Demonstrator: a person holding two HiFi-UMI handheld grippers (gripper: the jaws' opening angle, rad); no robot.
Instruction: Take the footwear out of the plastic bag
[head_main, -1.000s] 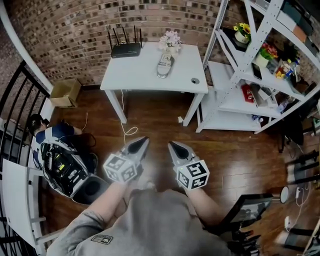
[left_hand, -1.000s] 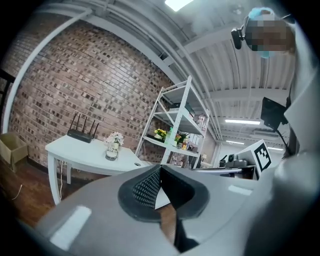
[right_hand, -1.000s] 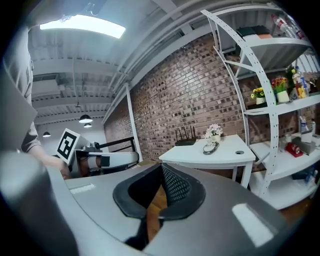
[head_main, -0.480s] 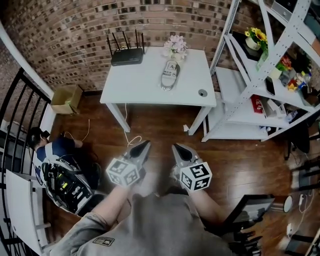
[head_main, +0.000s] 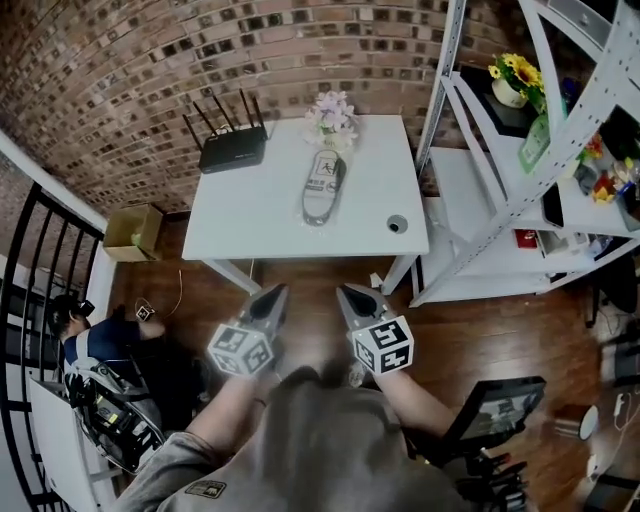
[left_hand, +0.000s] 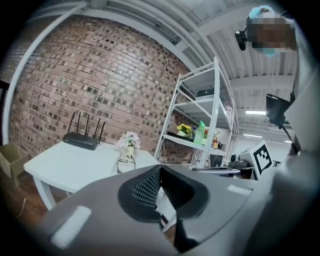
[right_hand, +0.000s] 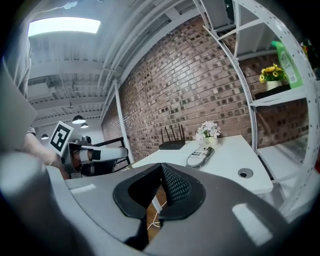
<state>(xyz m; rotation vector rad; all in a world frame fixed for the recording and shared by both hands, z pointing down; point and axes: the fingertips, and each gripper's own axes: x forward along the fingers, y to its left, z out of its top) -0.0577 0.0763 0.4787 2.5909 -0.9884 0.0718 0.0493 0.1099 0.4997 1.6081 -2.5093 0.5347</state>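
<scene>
A clear plastic bag with footwear inside lies on the white table, near its middle, also seen as the bag in the left gripper view and the bag in the right gripper view. My left gripper and right gripper hang side by side over the wooden floor, short of the table's front edge. Both are shut with nothing between the jaws, left gripper and right gripper alike.
A black router and a vase of pale flowers stand at the table's back. A cable hole is near its right front corner. White shelving stands right; a cardboard box, a railing and a person are left.
Both grippers and the view have travelled towards the table, which now lies much closer in front of them. The jaws stayed shut.
</scene>
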